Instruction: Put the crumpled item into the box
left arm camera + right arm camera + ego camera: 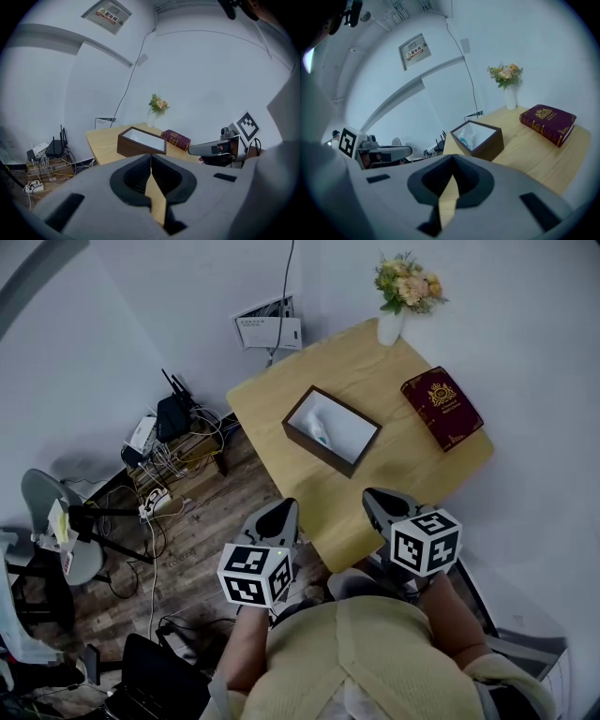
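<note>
The item (323, 426) lies inside the box (317, 453), which stands on the counter (394, 479) in the middle of the head view. It is a pale, rumpled wad with a touch of teal, lying toward the left end of the white interior. Whether it is paper, tissue or thin film is hard to tell at this size. A red book (442, 407) lies to the right of the box, well apart from it. A vase (391, 326) of flowers stands at the counter's upper edge. The left tool (151, 158) has its jaws together at the tips and nothing between them. The right tool (452, 160) is likewise closed and empty. Both hang at the bottom of the head view, at the counter's near edge and well apart from the box. With the wad already in the box, the task looks done, or else not set up. The wad is probably very light and soft. It should crush under the pads rather than resist, spring back a little on release, and not slip. It does not look fragile, though thin folds might tear if dragged against a wall. The best hold is likely a raised ridge near its top, pinched from straight above, since the dark walls block any approach from the side.
</note>
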`<state>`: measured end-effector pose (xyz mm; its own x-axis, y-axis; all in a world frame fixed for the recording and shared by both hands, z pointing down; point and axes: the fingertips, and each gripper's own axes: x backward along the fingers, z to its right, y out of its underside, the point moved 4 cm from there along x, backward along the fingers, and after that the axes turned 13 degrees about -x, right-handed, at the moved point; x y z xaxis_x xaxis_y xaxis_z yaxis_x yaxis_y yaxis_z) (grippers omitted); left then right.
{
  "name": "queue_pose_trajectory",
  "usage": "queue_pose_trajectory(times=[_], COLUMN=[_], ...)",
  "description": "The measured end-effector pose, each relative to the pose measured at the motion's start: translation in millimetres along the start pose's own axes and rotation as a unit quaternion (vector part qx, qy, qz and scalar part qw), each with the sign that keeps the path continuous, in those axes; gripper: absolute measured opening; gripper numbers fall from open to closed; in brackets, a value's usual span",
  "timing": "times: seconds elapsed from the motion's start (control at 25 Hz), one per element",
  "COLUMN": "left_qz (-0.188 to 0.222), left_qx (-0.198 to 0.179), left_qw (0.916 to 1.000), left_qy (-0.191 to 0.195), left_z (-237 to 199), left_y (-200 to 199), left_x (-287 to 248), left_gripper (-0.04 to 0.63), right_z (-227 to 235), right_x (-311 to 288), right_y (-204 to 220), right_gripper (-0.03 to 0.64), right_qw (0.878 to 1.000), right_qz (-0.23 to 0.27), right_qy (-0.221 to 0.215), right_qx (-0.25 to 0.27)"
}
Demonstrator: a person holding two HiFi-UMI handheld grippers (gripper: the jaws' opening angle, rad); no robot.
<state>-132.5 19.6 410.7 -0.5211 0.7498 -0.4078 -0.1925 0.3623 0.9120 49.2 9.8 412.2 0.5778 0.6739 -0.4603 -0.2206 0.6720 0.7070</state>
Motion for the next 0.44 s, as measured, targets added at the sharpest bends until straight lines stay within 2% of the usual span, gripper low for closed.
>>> queue_pose_trajectory(times=[0.44], left_qz=[0.002], left_qx=[0.003], left_qw=[1.0], left_qy=[-0.006], left_z=[-5.0], left_y=[1.0], left_x=[2.5], left_gripper=[0.026], right_z=[-3.6], right_x=[-5.3], right_y=[-2.0], right_gripper=[0.029], right_qw=[1.0], right_qz=[0.0], right_qy=[-0.005], right_qx=[0.002])
